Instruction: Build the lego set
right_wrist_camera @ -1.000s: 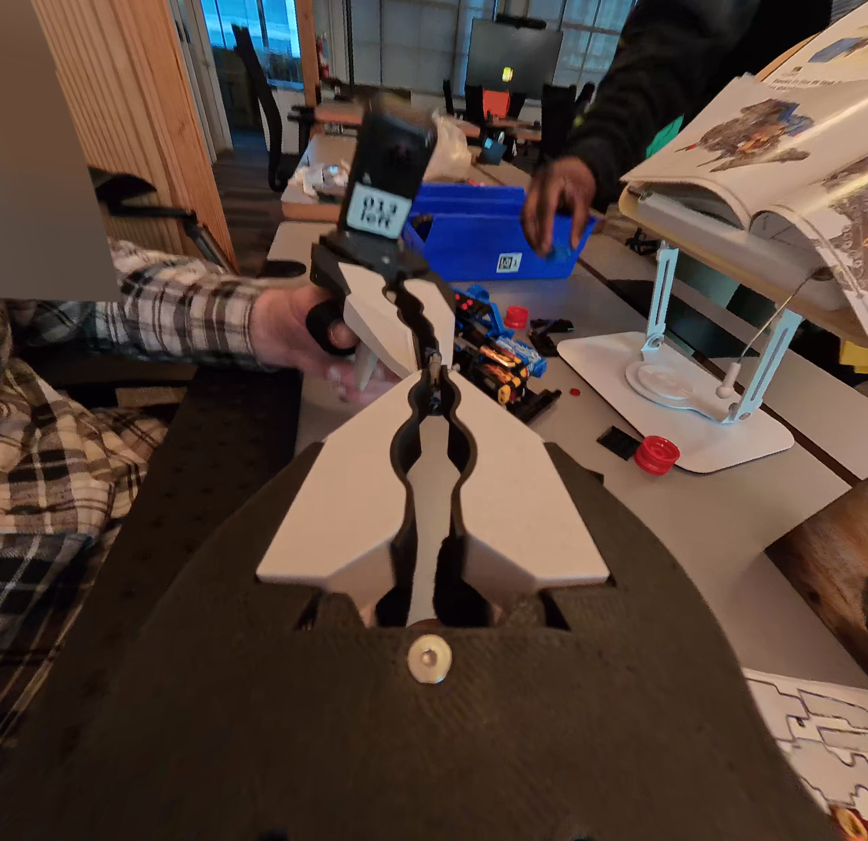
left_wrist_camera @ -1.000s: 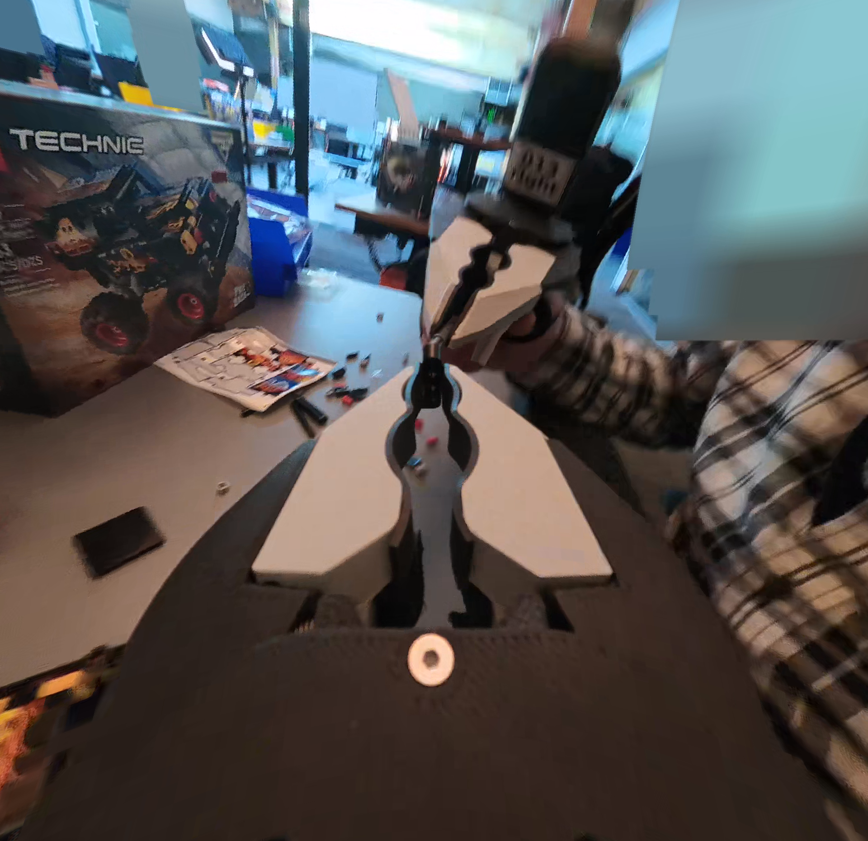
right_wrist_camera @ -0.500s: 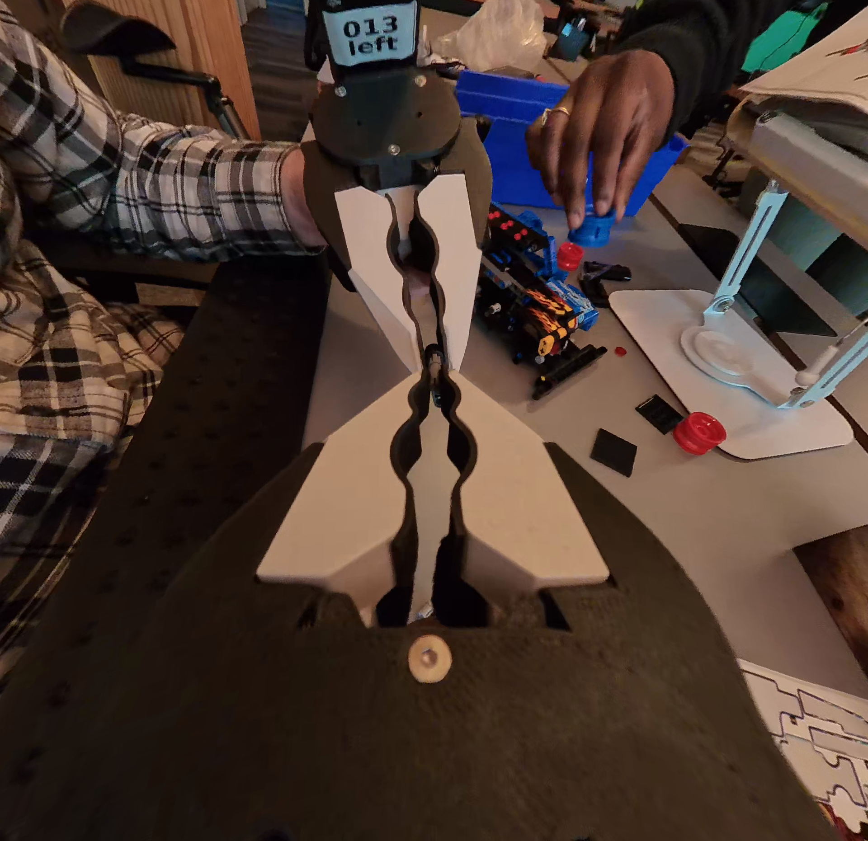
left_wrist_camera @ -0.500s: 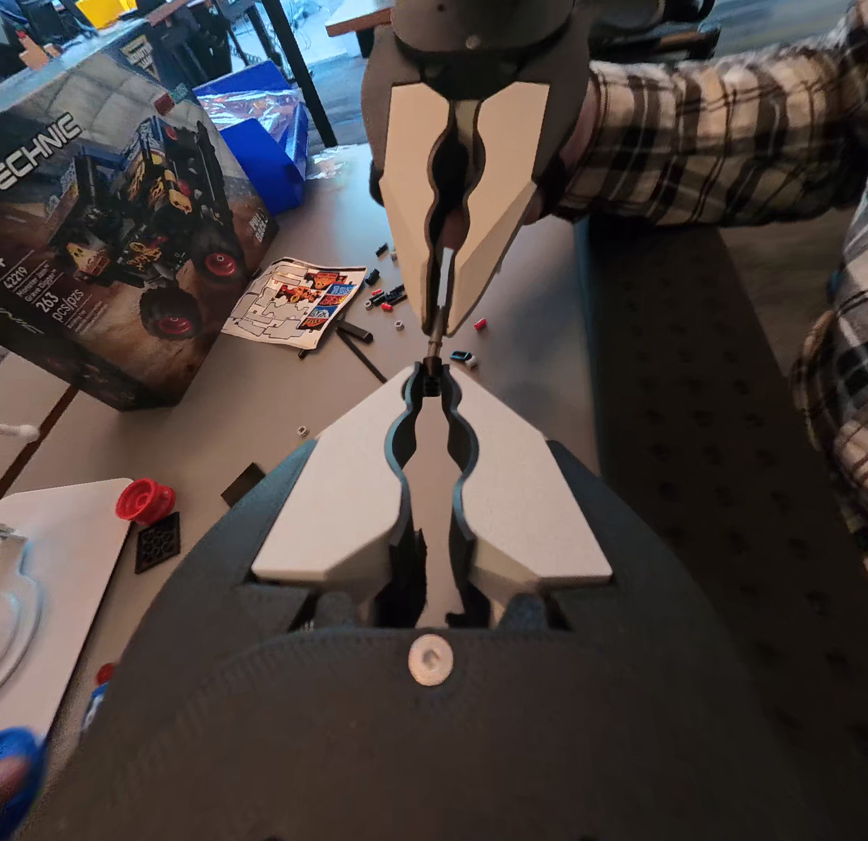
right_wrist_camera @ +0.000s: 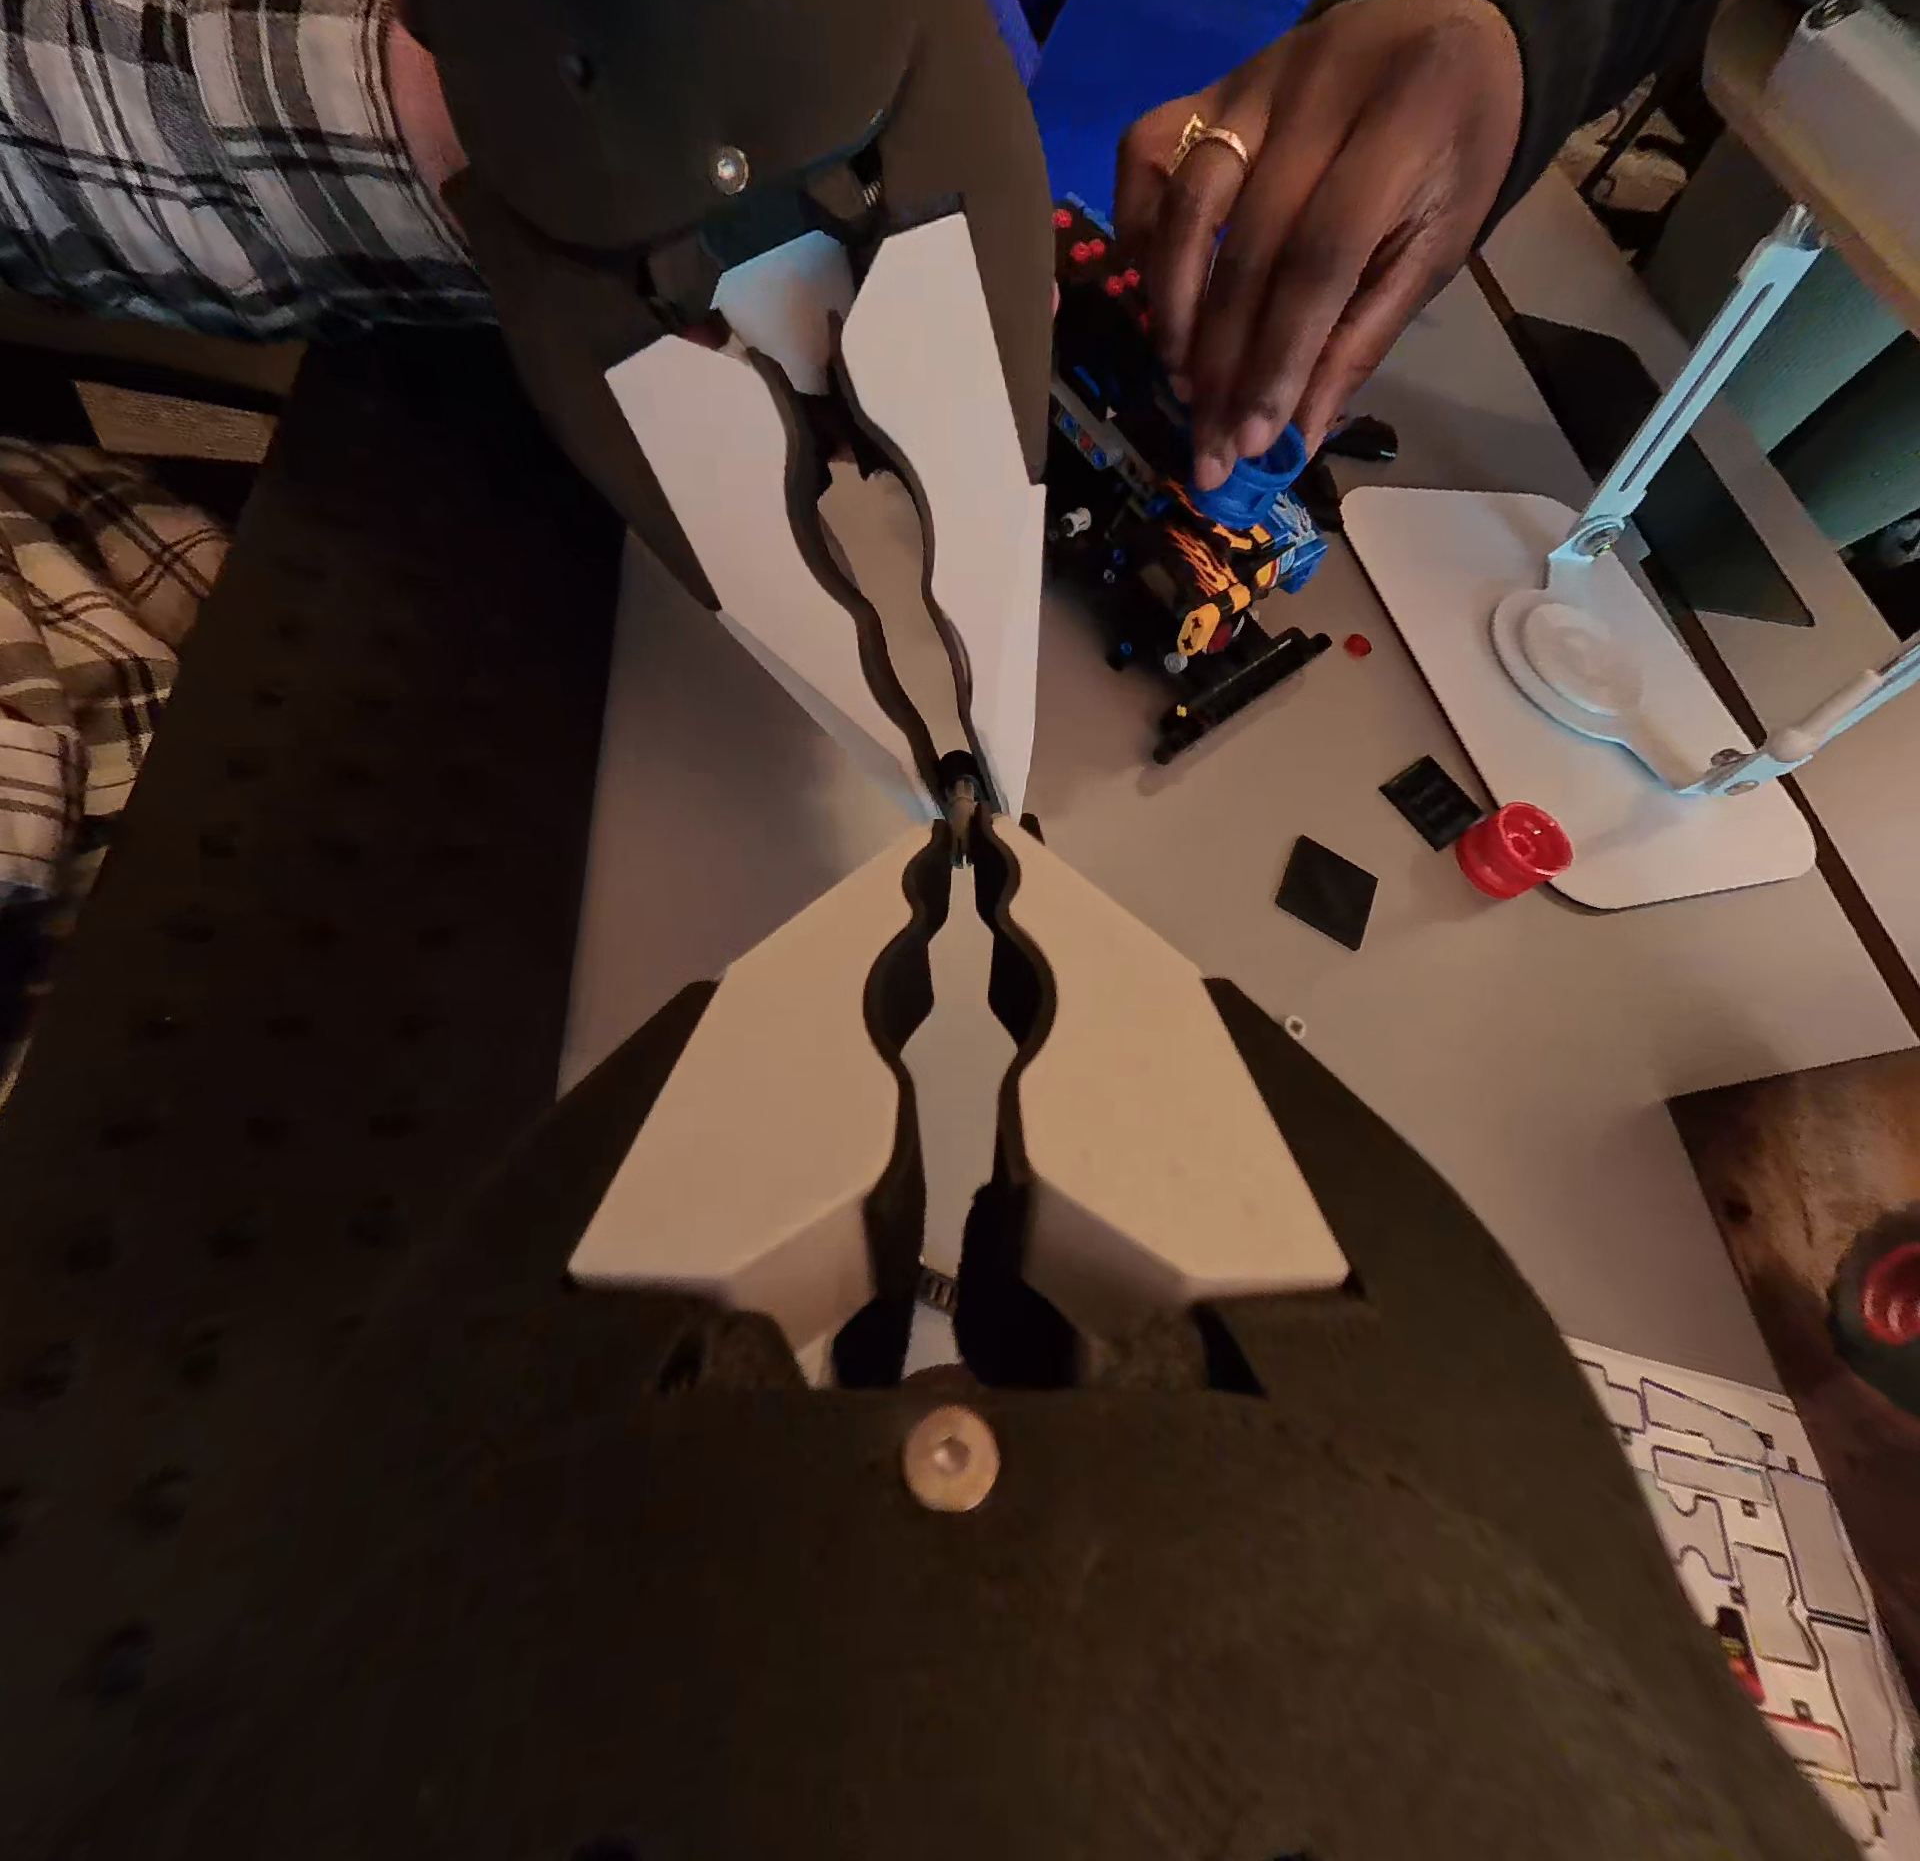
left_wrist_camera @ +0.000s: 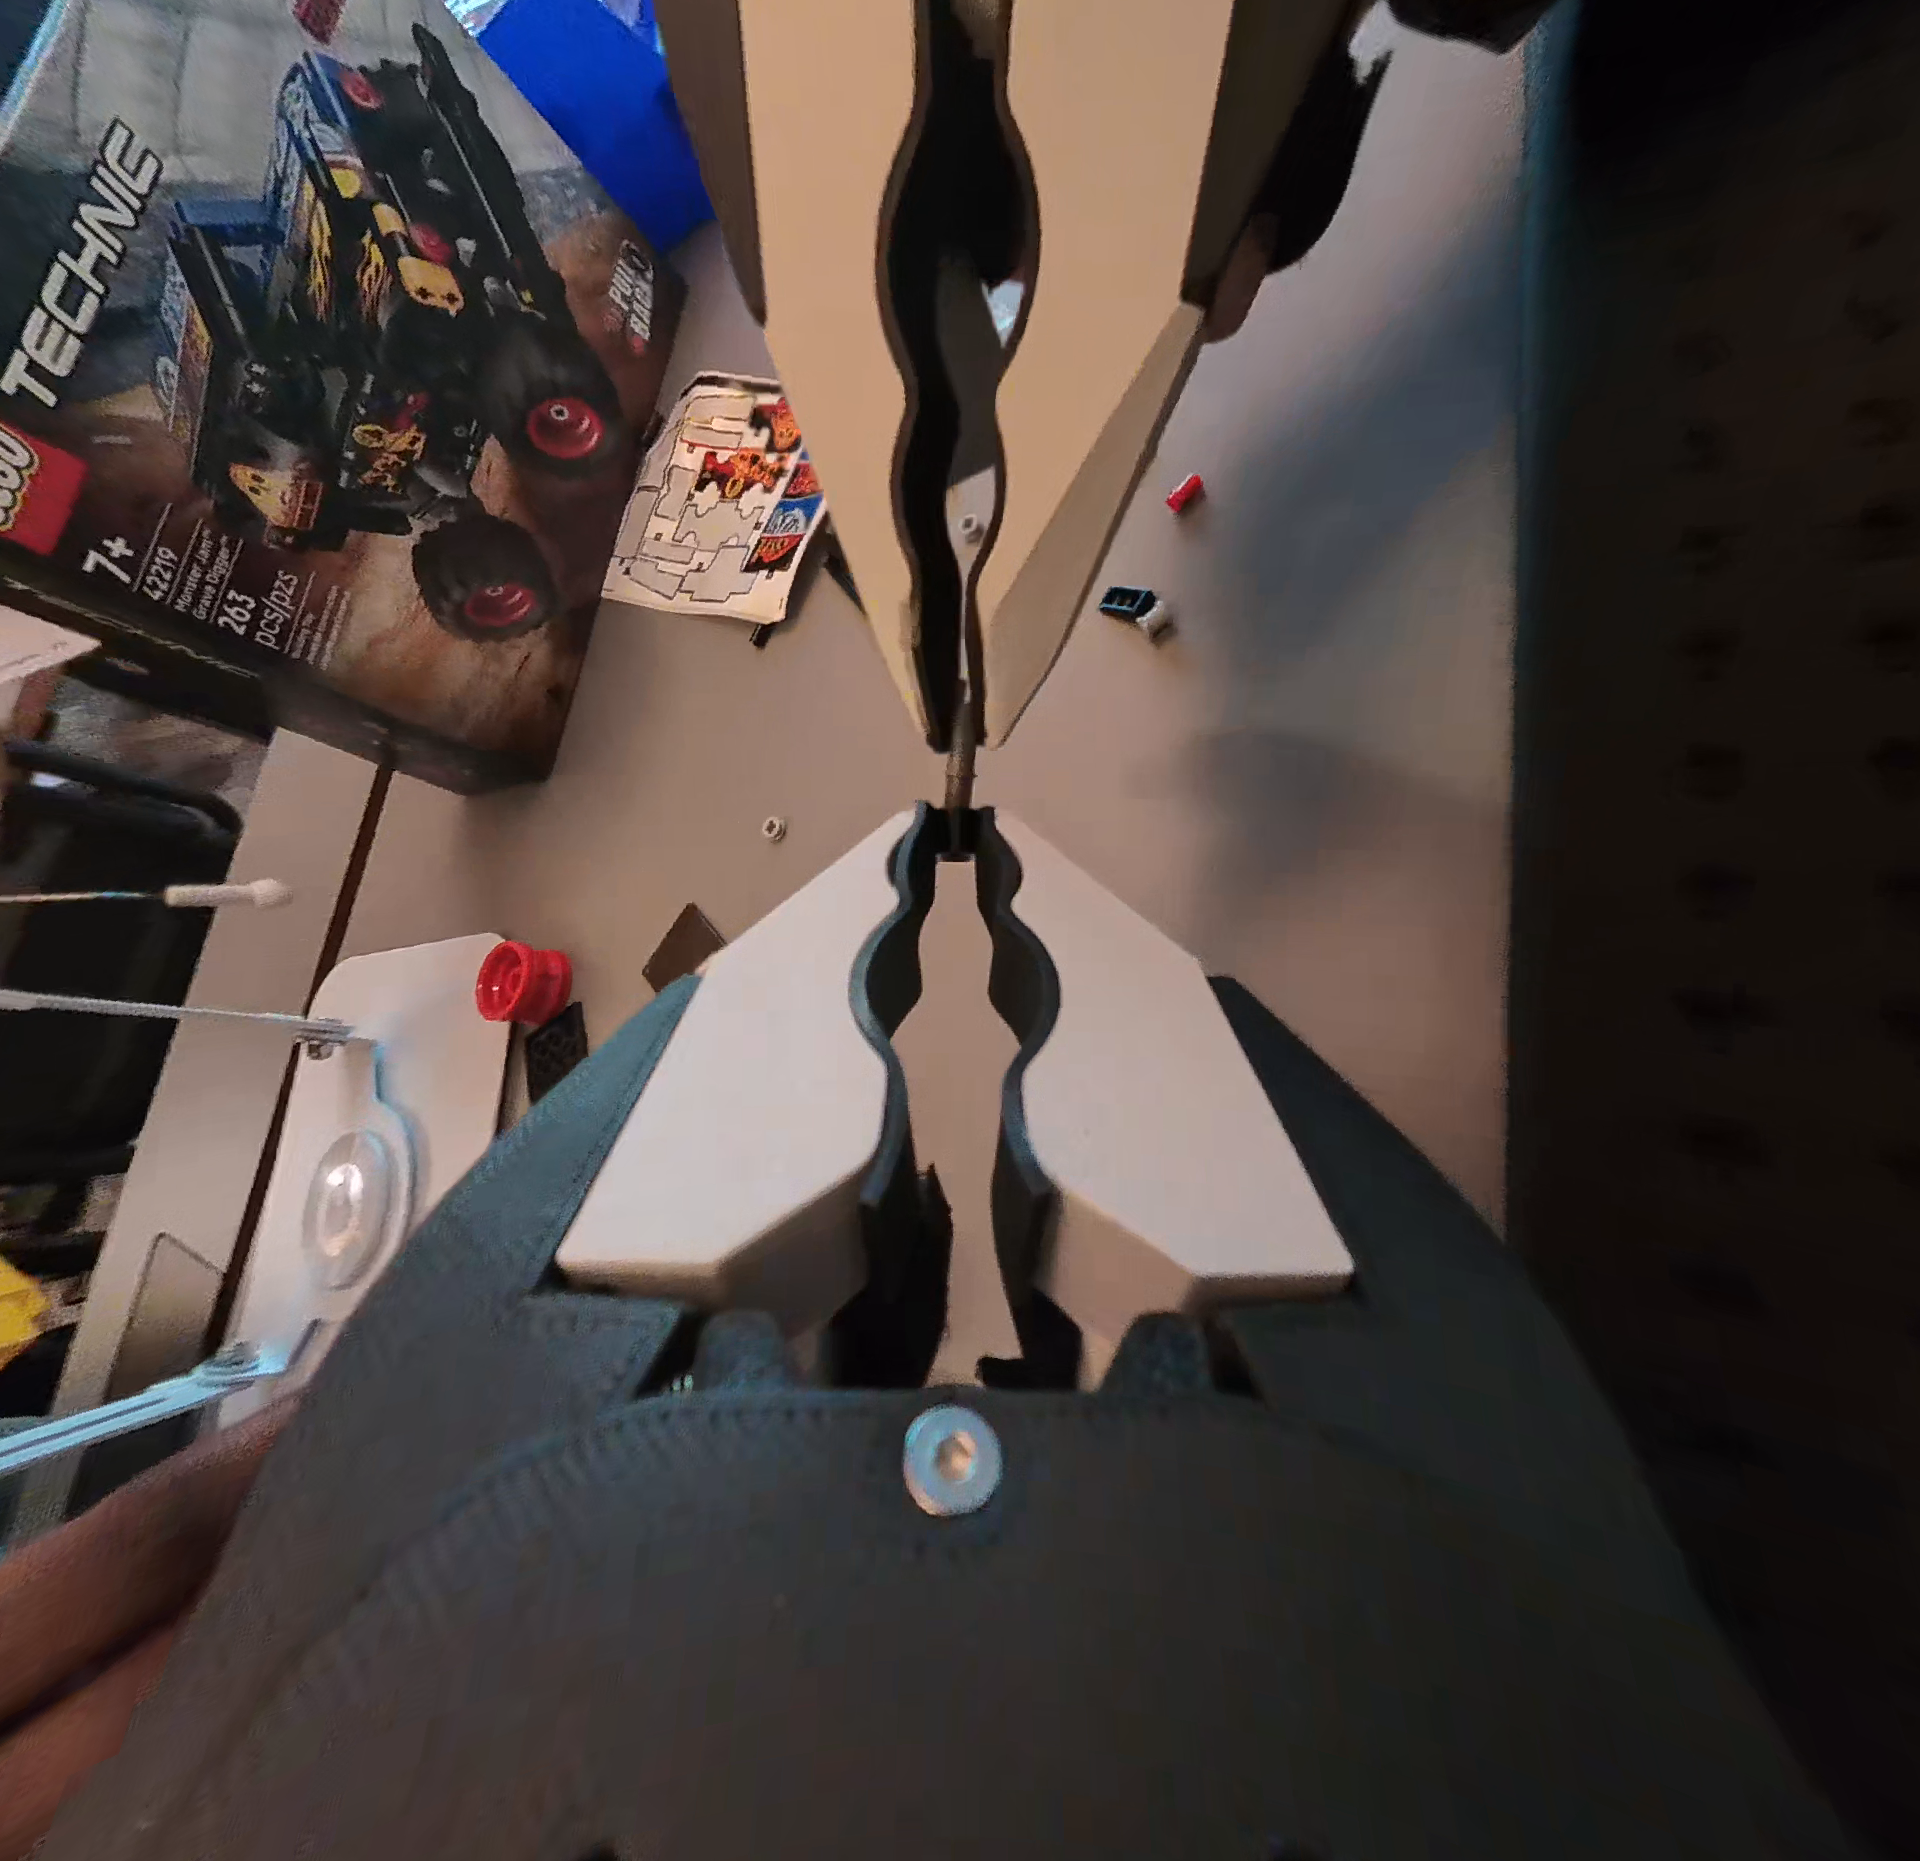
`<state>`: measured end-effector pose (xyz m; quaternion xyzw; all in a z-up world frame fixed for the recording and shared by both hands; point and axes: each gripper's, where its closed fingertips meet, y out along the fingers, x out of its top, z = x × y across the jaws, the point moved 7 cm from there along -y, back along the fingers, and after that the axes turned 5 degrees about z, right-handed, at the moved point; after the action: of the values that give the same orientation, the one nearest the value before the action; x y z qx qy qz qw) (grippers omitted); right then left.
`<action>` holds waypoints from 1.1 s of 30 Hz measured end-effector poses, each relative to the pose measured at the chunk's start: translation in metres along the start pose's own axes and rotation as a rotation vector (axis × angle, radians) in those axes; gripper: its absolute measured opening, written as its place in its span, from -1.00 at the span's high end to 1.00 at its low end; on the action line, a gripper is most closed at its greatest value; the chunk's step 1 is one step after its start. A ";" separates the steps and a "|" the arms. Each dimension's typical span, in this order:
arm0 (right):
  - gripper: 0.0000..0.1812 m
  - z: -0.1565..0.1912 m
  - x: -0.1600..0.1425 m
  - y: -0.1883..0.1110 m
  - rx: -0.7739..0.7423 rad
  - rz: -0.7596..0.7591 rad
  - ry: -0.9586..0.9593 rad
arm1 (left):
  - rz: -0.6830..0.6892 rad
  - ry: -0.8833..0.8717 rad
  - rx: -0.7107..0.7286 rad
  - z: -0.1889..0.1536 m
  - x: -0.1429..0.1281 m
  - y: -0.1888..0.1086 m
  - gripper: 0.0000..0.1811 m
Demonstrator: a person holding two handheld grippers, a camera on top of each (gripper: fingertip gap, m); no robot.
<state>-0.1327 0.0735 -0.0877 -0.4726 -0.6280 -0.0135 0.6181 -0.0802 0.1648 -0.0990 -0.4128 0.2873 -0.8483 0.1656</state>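
Observation:
In the left wrist view my left gripper is shut on a small black connector. My right gripper reaches in from above, tip to tip with it, shut on a thin grey axle whose end meets the connector. In the right wrist view my right gripper grips the axle, and the left gripper comes from above with the black connector. Both are held above the grey table. The partly built truck lies beyond.
Another person's hand holds a blue hub on the truck. A red hub, two black tiles, the white book-stand base and a sticker sheet lie right. The set box and loose small parts lie opposite. My two grippers' fingertips are within a few centimetres of each other. My left tips are roughly 30 centimetres from the white book-stand base. Seen from the left wrist view as well.
Both grippers have tilted down over the table and closed in on each other, staying tip to tip. The other person's hand has brought the blue hub down onto the truck.

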 end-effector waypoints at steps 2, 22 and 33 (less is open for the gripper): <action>0.98 0.000 -0.001 0.000 0.007 0.001 0.006 | 0.019 0.027 0.025 -0.001 0.001 0.001 0.94; 0.98 0.009 -0.008 0.008 -0.003 0.101 -0.150 | 0.085 0.078 -0.031 -0.012 -0.003 0.011 0.95; 0.98 0.011 -0.005 0.012 -0.055 0.097 -0.203 | 0.008 -0.079 -0.102 -0.007 -0.009 0.010 0.95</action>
<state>-0.1349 0.0843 -0.1015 -0.5181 -0.6632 0.0475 0.5380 -0.0801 0.1646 -0.1139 -0.4528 0.3252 -0.8148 0.1590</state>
